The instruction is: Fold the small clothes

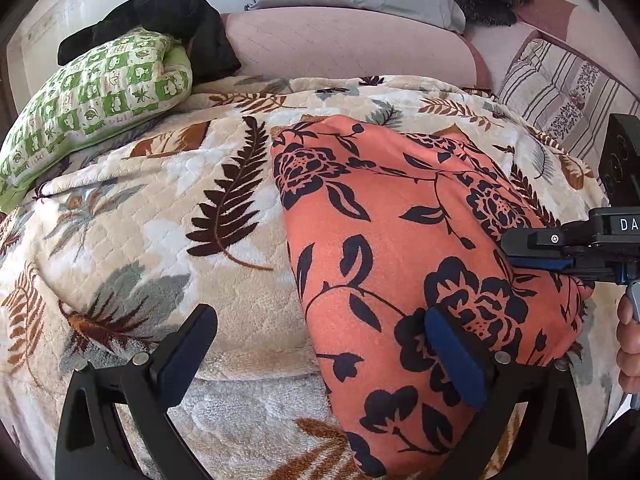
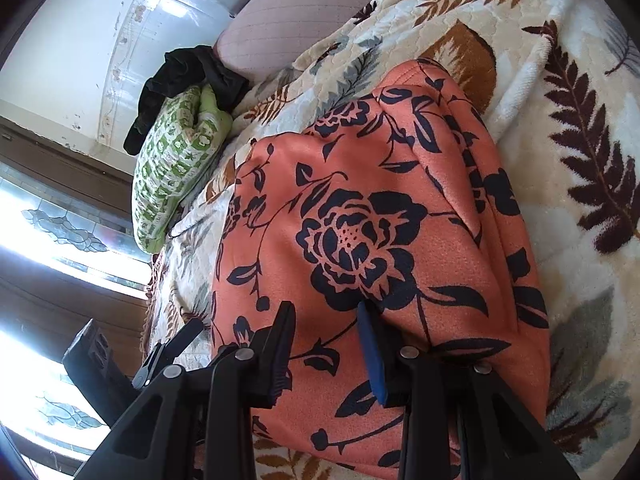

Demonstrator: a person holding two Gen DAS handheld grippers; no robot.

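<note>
An orange garment with a black flower print point(image 1: 392, 248) lies folded on the leaf-patterned blanket point(image 1: 168, 216); it also fills the right wrist view point(image 2: 360, 220). My left gripper point(image 1: 320, 332) is open, wide apart, its right finger point(image 1: 452, 356) over the garment's near left part and its left finger over the blanket. My right gripper point(image 2: 326, 328) is open just above the garment's near edge, holding nothing. It shows in the left wrist view point(image 1: 536, 248) at the garment's right side.
A green-and-white patterned pillow point(image 1: 96, 100) with black cloth point(image 1: 168, 20) on it lies at the back left. A pink cushion point(image 1: 344, 44) and a striped pillow point(image 1: 560, 92) sit at the back. A window point(image 2: 48, 232) is on the left in the right wrist view.
</note>
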